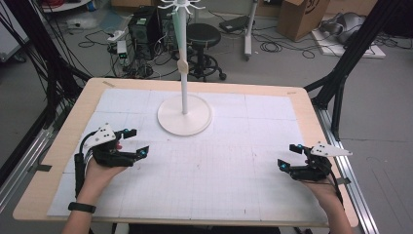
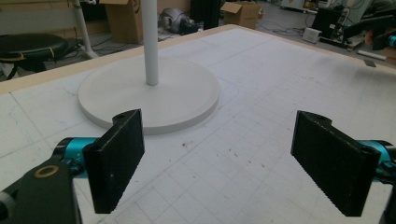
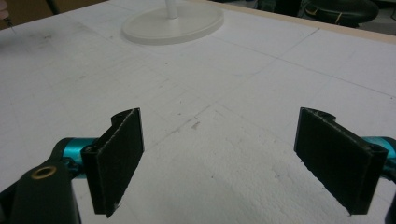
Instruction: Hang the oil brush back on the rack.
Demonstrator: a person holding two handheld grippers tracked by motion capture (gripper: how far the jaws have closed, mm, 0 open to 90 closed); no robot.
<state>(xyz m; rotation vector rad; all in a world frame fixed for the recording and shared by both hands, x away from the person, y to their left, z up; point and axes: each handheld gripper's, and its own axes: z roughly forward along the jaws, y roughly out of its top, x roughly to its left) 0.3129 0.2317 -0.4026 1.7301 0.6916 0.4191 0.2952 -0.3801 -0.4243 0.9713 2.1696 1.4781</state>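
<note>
Left gripper [image 1: 139, 141] and right gripper [image 1: 288, 156], jaws spread, flank the white round-based stand [image 1: 184, 115].

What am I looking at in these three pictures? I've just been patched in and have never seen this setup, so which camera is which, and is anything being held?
There is no robot arm here: a person holds a hand tool with two black jaws in each hand. The wide picture comes from a camera above the person, looking down on the table. There you see the left gripper and the right gripper resting low over a white gridded mat. The other two pictures come from small cameras riding on each tool, looking out between its own jaws: left gripper, right gripper. On the mat stands a white stand: a round flat base with a tall pole and hooks at the top. Both pairs of jaws are wide open, with nothing between them. Nothing is held.
</note>
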